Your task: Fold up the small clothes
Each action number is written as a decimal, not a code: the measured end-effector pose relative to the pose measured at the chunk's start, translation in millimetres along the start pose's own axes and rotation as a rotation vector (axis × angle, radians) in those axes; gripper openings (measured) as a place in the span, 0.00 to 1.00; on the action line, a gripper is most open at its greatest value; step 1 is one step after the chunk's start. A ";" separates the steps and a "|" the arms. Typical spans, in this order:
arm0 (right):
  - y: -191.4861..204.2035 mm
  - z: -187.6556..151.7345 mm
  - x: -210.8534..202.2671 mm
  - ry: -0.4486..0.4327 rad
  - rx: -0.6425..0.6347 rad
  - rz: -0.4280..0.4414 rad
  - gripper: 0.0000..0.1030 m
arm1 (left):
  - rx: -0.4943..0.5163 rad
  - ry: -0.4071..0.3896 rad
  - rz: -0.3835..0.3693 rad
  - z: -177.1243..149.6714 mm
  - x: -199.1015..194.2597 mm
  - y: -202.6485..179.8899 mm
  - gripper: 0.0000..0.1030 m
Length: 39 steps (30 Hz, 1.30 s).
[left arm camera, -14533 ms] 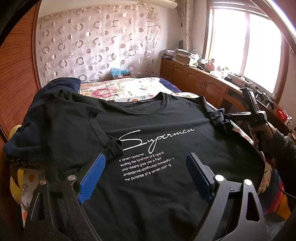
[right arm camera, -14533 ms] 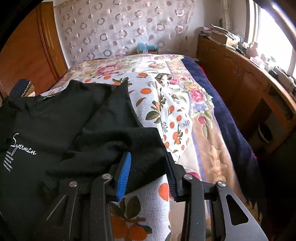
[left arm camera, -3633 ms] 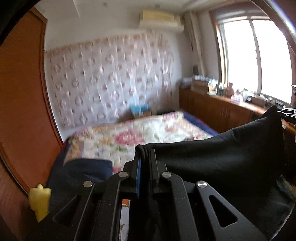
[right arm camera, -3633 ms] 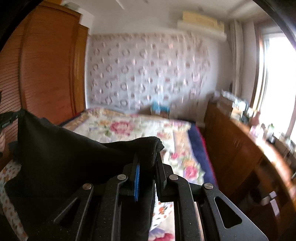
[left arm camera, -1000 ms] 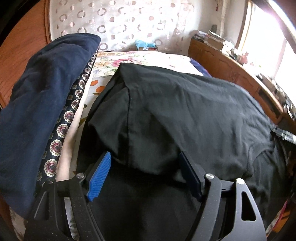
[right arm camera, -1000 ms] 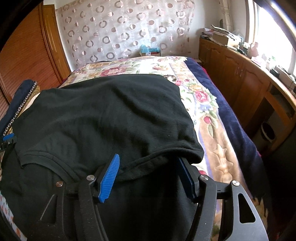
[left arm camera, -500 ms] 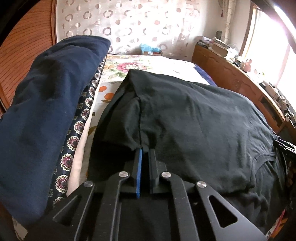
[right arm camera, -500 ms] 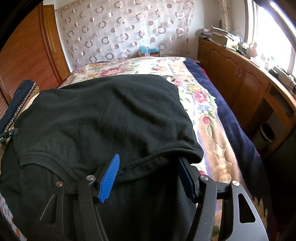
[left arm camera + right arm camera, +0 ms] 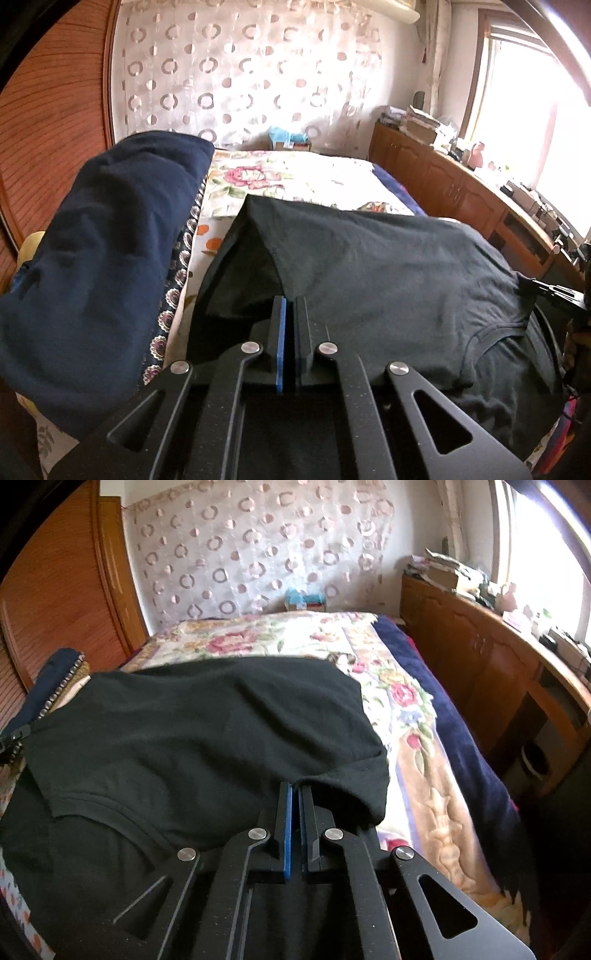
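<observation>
A black T-shirt [image 9: 388, 266] is spread back-side up across the near part of a bed covered by a floral bedspread [image 9: 295, 181]. The collar [image 9: 103, 805] is seen toward the near edge, with plain black fabric lying beyond it.

The left claw [image 9: 290, 299] is pressed together, and a fold of the T-shirt at its left sleeve edge is pinched between the blue pads [image 9: 281, 332]. From that pinch the fabric is drawn up into a ridge that runs away toward the far corner of the garment. The right claw [image 9: 295, 784] is likewise closed on the T-shirt, with the hem of the right sleeve caught between its 2 fingers [image 9: 286, 830]; the sleeve is draped over the bedspread just beside it.

In the left wrist view, the right claw is seen at the far right edge against the shirt. A navy blue garment [image 9: 103, 266] is heaped to the left of the T-shirt, beside a patterned dark strip [image 9: 173, 280]. A wooden cabinet [image 9: 480, 664] is seen along the right side of the bed beneath a window [image 9: 546, 140], and a curtain with ring motifs [image 9: 258, 554] is hung behind the bed.
</observation>
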State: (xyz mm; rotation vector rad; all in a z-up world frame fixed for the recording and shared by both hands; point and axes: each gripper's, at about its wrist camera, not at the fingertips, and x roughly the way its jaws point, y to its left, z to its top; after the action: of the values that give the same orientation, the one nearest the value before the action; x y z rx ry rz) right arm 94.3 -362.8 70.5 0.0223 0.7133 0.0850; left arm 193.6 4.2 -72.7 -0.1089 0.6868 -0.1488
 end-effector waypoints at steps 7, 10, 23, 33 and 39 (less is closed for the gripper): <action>1.7 -1.9 -40.1 -0.114 0.007 0.024 0.02 | -0.016 -0.063 -0.017 2.7 -24.3 2.0 0.04; 1.8 -9.8 -52.3 -0.140 0.006 0.023 0.02 | -0.015 -0.084 -0.017 1.0 -32.6 2.1 0.04; 0.4 -58.9 -99.8 -0.197 -0.002 0.072 0.02 | -0.010 -0.163 0.004 -12.1 -78.1 13.7 0.04; 4.1 -82.8 -127.8 -0.217 -0.027 0.098 0.02 | 0.005 -0.198 0.024 -30.9 -112.6 11.8 0.04; 6.3 -102.5 -131.4 -0.170 -0.028 0.134 0.02 | 0.033 -0.144 0.055 -50.6 -107.1 12.8 0.04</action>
State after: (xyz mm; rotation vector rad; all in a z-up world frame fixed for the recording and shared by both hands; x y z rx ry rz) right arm -72.2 -368.6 79.1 0.0506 0.5398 0.2191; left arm 80.8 32.6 -46.8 -0.0677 0.5435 -0.0981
